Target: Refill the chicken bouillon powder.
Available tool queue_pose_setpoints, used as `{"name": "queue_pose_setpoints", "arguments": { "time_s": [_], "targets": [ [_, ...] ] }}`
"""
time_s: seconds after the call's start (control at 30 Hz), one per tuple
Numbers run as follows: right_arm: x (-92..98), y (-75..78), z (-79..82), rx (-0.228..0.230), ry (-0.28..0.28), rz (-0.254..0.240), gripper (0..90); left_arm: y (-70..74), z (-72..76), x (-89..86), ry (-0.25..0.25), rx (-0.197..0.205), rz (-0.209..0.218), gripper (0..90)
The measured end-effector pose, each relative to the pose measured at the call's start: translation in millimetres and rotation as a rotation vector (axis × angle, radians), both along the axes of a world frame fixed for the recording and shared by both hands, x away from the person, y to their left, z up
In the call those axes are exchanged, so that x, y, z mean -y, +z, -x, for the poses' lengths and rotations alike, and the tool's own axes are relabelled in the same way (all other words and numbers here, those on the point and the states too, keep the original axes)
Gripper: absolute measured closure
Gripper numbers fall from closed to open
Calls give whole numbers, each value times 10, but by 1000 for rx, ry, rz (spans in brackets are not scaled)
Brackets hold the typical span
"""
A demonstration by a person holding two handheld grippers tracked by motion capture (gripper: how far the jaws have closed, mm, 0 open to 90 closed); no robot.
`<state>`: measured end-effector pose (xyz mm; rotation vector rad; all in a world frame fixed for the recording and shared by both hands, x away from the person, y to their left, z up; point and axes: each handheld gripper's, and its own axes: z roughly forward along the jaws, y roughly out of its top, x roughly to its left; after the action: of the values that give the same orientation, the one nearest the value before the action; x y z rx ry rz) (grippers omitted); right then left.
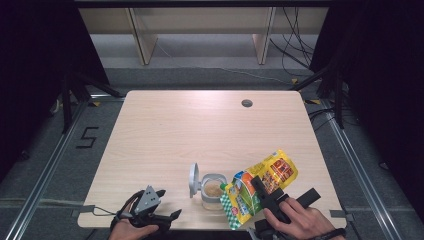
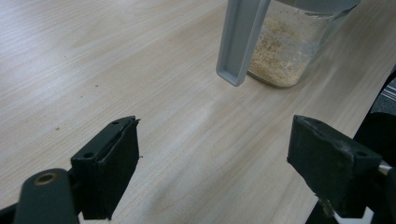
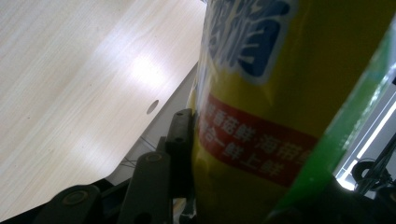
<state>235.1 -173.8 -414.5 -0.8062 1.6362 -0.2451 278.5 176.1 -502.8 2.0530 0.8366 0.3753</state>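
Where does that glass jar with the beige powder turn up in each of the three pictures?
High view: the glass jar stands near the table's front edge, grey lid flipped open to its left.
Left gripper view: top right, behind the hanging lid.
Right gripper view: not in it.
Shared landmark: the wooden table.

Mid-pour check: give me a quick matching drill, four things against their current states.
Things:
1. yellow bag
2. glass jar
3. left gripper
4. grey lid

States:
A. jaws open, nothing between them
B. flipped open, standing beside the jar mouth
C. clamped in the right gripper, tilted toward the jar
D. on the table, partly filled with beige grains

Pairs: 1-C, 2-D, 3-A, 4-B
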Motion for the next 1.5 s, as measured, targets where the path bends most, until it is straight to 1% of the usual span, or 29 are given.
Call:
{"name": "queue_pose_setpoints", "arguments": {
  "time_s": [0.03, 0.07, 0.13, 0.17, 0.2, 0.33, 0.37, 0.5, 0.53, 0.63, 0.7, 0.73, 0.77, 0.8, 0.83, 0.87, 0.9, 0.93, 1.03, 1.07, 1.1, 1.13, 1.17, 1.27, 1.3, 1.33, 1.4, 1.43, 1.5],
  "targets": [
    [-2, 4, -5, -12, -5, 6, 661, -1, 0, 0, 1, -1, 1, 160],
    [-13, 15, -6, 5, 8, 31, 661, 0, 0, 0, 1, -1, 1, 160],
    [-9, 17, -9, 8, 7, 30, 661, 1, 0, 0, 0, 0, 0, 160],
    [-15, 28, -7, 0, 5, 44, 661, 2, 0, 0, -1, 0, -1, 160],
    [-22, 35, -3, -12, -3, 44, 661, 2, 0, -1, -1, 1, -1, 160],
    [-18, 28, -7, -8, 1, 43, 662, 1, 0, -3, 0, 0, -1, 160],
    [-19, 28, 2, 8, 1, 49, 662, 2, 0, -3, -1, 1, -1, 160],
    [-12, 21, -3, 4, 7, 39, 664, 0, 0, 1, 4, 0, 5, 160],
    [-14, 23, 1, 6, 1, 44, 664, -2, 1, 3, 5, -1, 8, 160],
    [-12, 23, 1, 5, 3, 41, 667, 2, 0, -4, -1, 1, -1, 160],
    [-5, 16, -4, -4, 7, 30, 670, 0, 0, 1, 3, 1, 5, 160],
    [0, 9, 1, -7, 0, 35, 671, 0, 0, 1, 4, 0, 6, 160],
    [2, 5, 2, -2, 1, 35, 671, 0, 0, 1, 3, 1, 6, 160],
    [-2, 13, -1, -8, 7, 25, 671, 0, 0, 0, 3, 1, 5, 160],
    [-8, 22, 4, -1, 14, 33, 671, 0, 0, 0, 3, 1, 5, 160],
    [-7, 13, 6, -18, 3, 20, 671, -1, 1, 1, 5, -1, 6, 160],
    [-9, 22, 4, -3, 13, 31, 671, -1, 1, 1, 4, 0, 6, 160],
    [0, 9, 0, 4, 15, 22, 671, 0, 0, 1, 3, 1, 5, 160],
    [0, 12, -1, 6, 17, 22, 672, 3, 0, -4, 0, 1, -1, 160],
    [0, 13, 1, 4, 16, 23, 672, 3, -1, -4, 0, 1, 0, 160],
    [1, 5, 4, -18, 6, 10, 672, 3, -1, -4, 1, 1, 0, 160],
    [-9, 26, 7, -2, 14, 29, 672, 2, 0, -3, 2, 1, 1, 160],
    [-7, 22, 5, 0, 15, 29, 672, 2, 0, -4, 0, 1, 0, 160],
    [-7, 22, 7, -2, 16, 32, 672, 4, 0, -5, 0, 1, -1, 160],
    [-12, 25, 7, -12, 10, 38, 672, 7, -2, -7, -4, -3, -2, 160],
    [-12, 25, 7, -12, 10, 38, 672, 4, 0, -2, 0, -4, 4, 160],
    [-13, 26, 10, -11, 10, 38, 672, 3, -1, -5, 0, 2, -1, 160],
    [-14, 22, 17, 5, 19, 37, 672, 0, 2, 2, 6, -2, 8, 160],
    [-11, 16, 10, -5, 12, 44, 672, 3, 0, -4, 0, 2, -1, 160]
  ]
}}
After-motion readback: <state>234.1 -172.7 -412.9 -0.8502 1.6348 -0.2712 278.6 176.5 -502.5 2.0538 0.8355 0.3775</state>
